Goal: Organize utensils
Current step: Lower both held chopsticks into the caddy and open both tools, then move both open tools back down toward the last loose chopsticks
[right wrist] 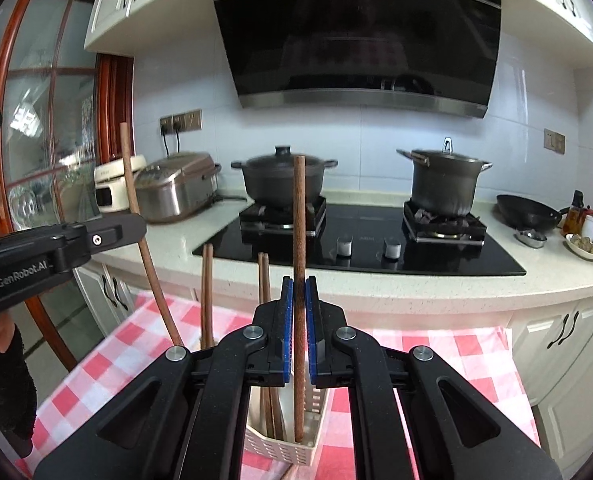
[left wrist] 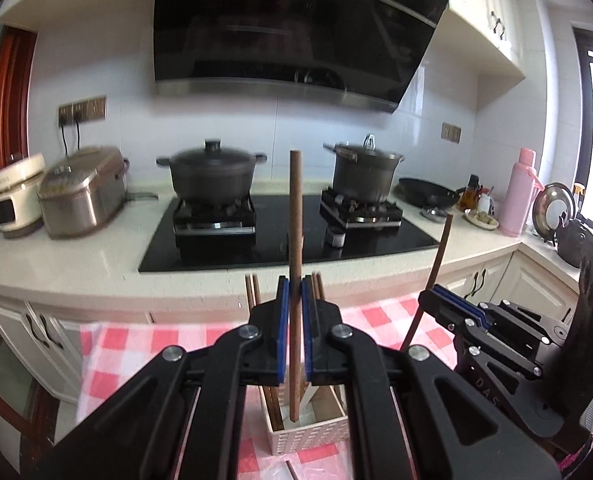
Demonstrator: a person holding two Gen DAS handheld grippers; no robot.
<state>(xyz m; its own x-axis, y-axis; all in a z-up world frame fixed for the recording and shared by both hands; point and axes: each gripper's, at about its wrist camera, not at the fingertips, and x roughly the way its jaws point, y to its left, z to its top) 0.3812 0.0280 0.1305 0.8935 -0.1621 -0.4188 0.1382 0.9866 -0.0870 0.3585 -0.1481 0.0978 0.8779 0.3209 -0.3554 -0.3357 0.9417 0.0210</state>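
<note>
Nearest, the left hand-held gripper [left wrist: 295,300] is clenched on a brown wooden chopstick [left wrist: 295,280] between its blue pads. That chopstick stands upright, its long axis vertical, its lower tip down inside the white slotted utensil holder [left wrist: 308,432] and its blunt top end pointing up in front of the stove. Likewise the right hand-held gripper [right wrist: 299,300] grips a second wooden chopstick [right wrist: 299,280], also close to vertical, with its lower end reaching into the same utensil holder [right wrist: 280,444]. Seen from the left wrist view, the right hand-held gripper [left wrist: 436,300] and its chopstick [left wrist: 432,276] lean slightly, top end tilted to the right.

Other chopsticks [right wrist: 266,320] already stand in the holder, leaning a little, tops up. The holder sits on a red-and-white checked tablecloth [right wrist: 436,356] covering the surface nearest the cameras; where it stands relative to that surface's edges is hidden by the grippers.

Beyond the cloth's far edge runs a pale kitchen counter [right wrist: 416,284] with a black gas hob [right wrist: 360,240]. A lidded black casserole [right wrist: 282,180] sits on its left burner and a tall grey stockpot [right wrist: 444,184] on the right one. A steel rice cooker [right wrist: 176,188] stands toward the counter's left end, a black wok [right wrist: 526,212] toward its right end. Above hangs a black range hood [right wrist: 356,32].
</note>
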